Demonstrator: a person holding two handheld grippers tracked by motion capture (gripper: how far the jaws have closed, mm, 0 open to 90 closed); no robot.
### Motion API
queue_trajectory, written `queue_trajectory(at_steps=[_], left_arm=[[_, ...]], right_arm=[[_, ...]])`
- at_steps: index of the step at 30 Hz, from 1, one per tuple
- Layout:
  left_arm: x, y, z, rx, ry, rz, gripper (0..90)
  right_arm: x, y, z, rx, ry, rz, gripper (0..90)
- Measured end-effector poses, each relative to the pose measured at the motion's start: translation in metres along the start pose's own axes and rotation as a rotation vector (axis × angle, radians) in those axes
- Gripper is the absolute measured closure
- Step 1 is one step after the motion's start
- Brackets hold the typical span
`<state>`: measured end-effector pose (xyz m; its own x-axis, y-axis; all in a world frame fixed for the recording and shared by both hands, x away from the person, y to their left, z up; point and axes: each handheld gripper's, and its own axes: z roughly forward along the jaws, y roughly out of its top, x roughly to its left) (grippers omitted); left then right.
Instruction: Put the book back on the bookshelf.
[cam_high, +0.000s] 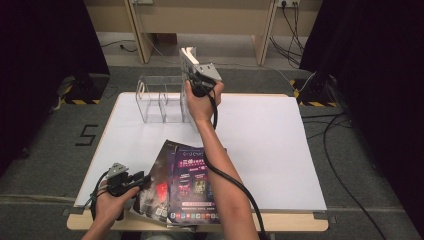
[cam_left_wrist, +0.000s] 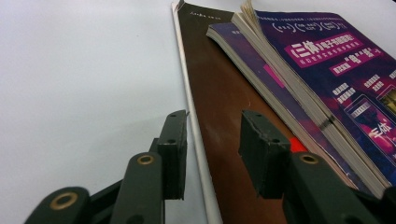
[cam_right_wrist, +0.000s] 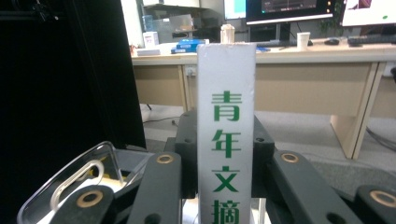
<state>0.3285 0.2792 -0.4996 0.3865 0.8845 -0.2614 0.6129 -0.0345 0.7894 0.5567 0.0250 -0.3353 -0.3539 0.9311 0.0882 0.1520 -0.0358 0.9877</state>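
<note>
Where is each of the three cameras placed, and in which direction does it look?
High view: above the table's near side, looking forward and down; both forearms show.
Left gripper view: on the left gripper, facing the magazine stack.
Right gripper view: on the right gripper, facing desks beyond its white book.
Shared: magazine stack, white book.

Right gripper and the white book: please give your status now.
Right gripper shut on white book, upright above clear rack. Left gripper open, jaws astride brown magazine edge. Nothing in the way.
</note>
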Motion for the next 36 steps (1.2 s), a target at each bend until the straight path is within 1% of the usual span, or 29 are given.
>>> queue_trajectory(at_steps=[1,2,3,4,6,7,8,10,11,14,16,17,18,20,25,28,29,34,36], left_arm=[[0.000,0.000,0.000,0.000,-0.001,-0.001,61.1],[0.000,0.000,-0.001,-0.001,0.000,0.001,61.1],[0.000,0.000,-0.001,-0.003,0.000,0.000,61.1],[0.000,0.001,-0.001,-0.005,0.000,-0.001,61.1],[0.000,0.001,-0.001,-0.005,0.001,0.001,61.1],[-0.001,0.001,-0.001,-0.003,0.002,0.003,61.1],[-0.001,0.001,-0.001,-0.002,0.001,0.003,61.0],[-0.001,0.000,0.000,-0.002,0.001,0.002,61.1],[-0.002,0.000,0.000,0.000,-0.001,0.003,61.0],[-0.002,0.001,0.001,0.001,-0.001,0.002,61.1],[-0.003,0.001,0.001,0.000,-0.002,0.002,61.0],[-0.003,0.001,0.001,-0.001,-0.002,0.001,61.0],[-0.003,0.001,0.001,-0.001,-0.002,0.002,61.0],[-0.003,0.000,0.001,0.001,-0.003,0.003,61.0],[-0.003,0.001,0.001,-0.001,-0.003,0.003,61.0],[-0.003,0.001,0.000,-0.002,-0.003,0.004,61.0],[-0.003,0.001,0.000,-0.003,-0.005,0.003,61.1],[-0.003,0.001,0.000,0.000,-0.002,0.006,61.1],[-0.003,0.001,0.000,-0.001,-0.002,0.006,61.1]], right_arm=[[0.000,-0.002,-0.003,0.005,0.005,0.006,72.7],[0.000,-0.005,-0.011,0.017,0.006,0.028,72.5],[-0.001,-0.007,-0.015,0.021,0.012,0.041,72.5],[-0.001,-0.007,-0.015,0.021,0.012,0.041,72.5],[-0.004,-0.010,-0.022,0.028,0.012,0.055,72.3],[-0.008,-0.013,-0.027,0.036,0.024,0.072,71.9],[-0.009,-0.015,-0.029,0.039,0.023,0.083,71.8],[-0.010,-0.017,-0.032,0.042,0.027,0.084,71.5],[-0.012,-0.020,-0.037,0.050,0.023,0.087,71.2],[-0.014,-0.021,-0.040,0.060,0.031,0.091,70.4],[-0.015,-0.021,-0.041,0.054,0.032,0.092,69.5],[-0.015,-0.019,-0.041,0.054,0.032,0.088,68.9],[-0.015,-0.017,-0.042,0.044,0.027,0.087,68.3],[-0.017,-0.014,-0.041,0.039,0.026,0.093,68.0],[-0.016,-0.008,-0.041,0.037,0.016,0.088,67.7],[-0.015,-0.007,-0.040,0.057,0.013,0.078,69.0],[-0.015,-0.008,-0.039,0.065,0.019,0.090,70.0],[-0.015,-0.007,-0.037,0.079,0.020,0.091,71.6],[-0.015,-0.004,-0.038,0.100,0.020,0.090,72.3]])
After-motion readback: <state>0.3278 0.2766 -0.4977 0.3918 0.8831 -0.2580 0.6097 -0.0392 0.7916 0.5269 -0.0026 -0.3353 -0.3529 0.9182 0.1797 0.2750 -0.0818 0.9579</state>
